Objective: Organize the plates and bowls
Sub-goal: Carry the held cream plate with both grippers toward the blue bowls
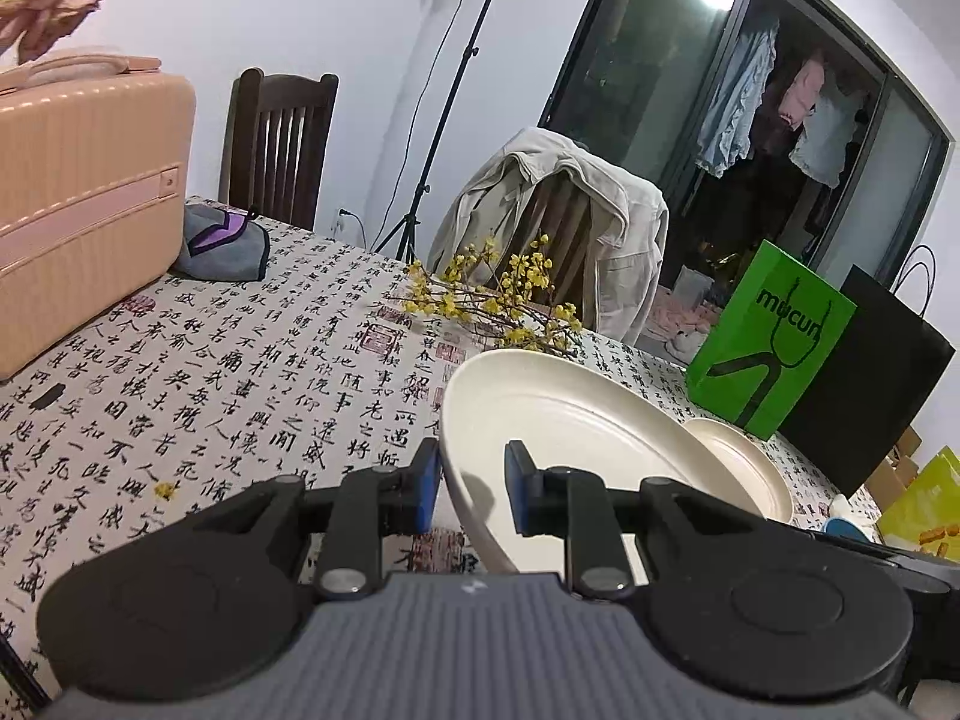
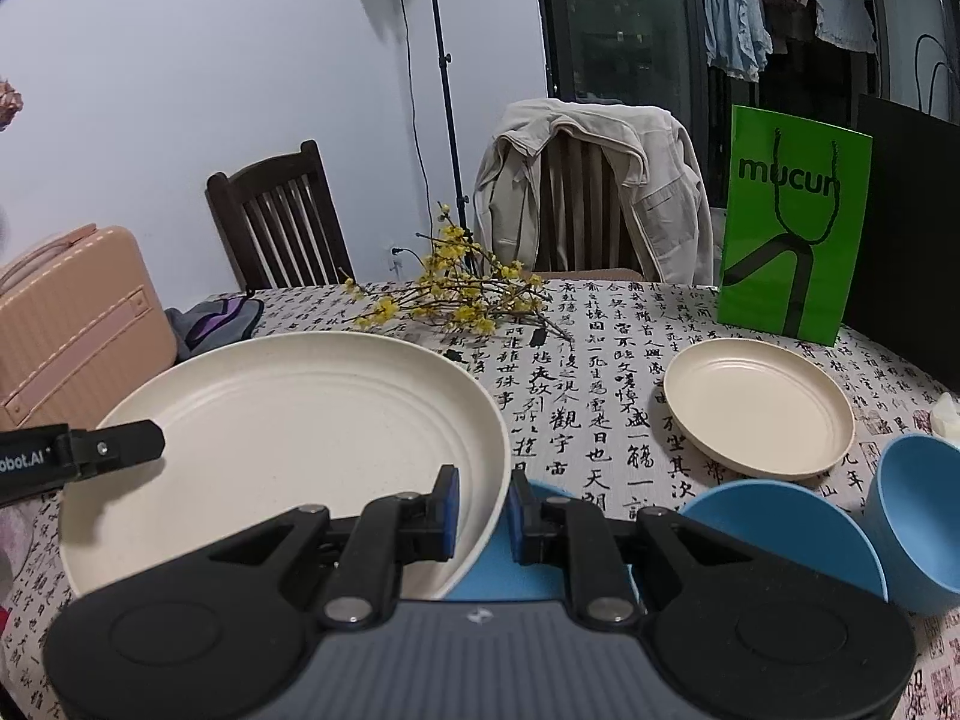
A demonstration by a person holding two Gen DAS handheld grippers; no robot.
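Observation:
A large cream plate (image 2: 288,414) is lifted and tilted above the table. My right gripper (image 2: 483,507) straddles its right rim with a gap between pads and rim. My left gripper (image 1: 471,489) straddles its left rim, also with a gap; its finger shows in the right wrist view (image 2: 114,447). A small cream plate (image 2: 756,405) lies on the tablecloth to the right, also seen in the left wrist view (image 1: 750,462). Two blue bowls (image 2: 786,534) (image 2: 918,498) stand at the near right. Something blue (image 2: 510,576) lies under the large plate.
A pink suitcase (image 2: 72,324) and a grey pouch (image 2: 216,318) lie at the left. Yellow flower branches (image 2: 456,294) lie at the back middle. A green bag (image 2: 792,228) and a black bag (image 2: 912,240) stand at the back right. Two chairs stand behind the table.

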